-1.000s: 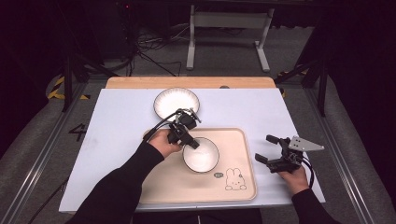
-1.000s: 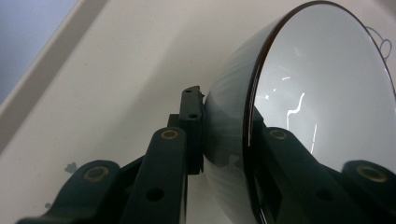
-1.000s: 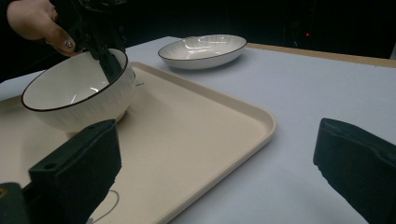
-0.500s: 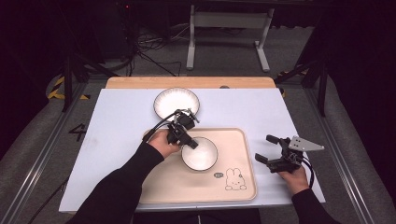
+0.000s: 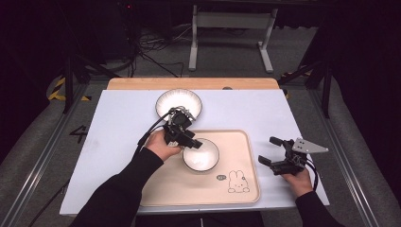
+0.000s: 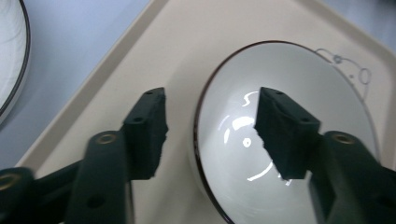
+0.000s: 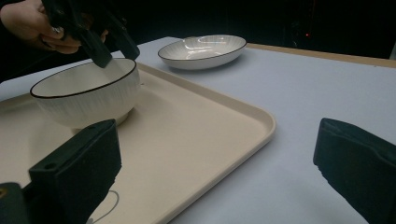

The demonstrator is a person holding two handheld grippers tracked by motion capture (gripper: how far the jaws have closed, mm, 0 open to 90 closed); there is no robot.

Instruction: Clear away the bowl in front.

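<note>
Left gripper view: left gripper [image 6: 210,133] jaws wide, straddling the white bowl's [image 6: 299,121] near rim; right gripper [image 5: 280,152] wide open, well apart beside the tray [image 5: 246,189].

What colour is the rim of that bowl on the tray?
The bowl is white with a thin dark brown rim, clearest in the left gripper view.

A white tabletop [image 5: 118,142] with a bare wooden strip along its far edge is carrying two things directly on its surface. A beige tray [image 5: 236,189], printed with a small rabbit drawing near its front right corner, is lying at the near middle. A shallow white plate [image 5: 178,101] with a dark rim is sitting just beyond the tray's far left corner, apart from it.
</note>
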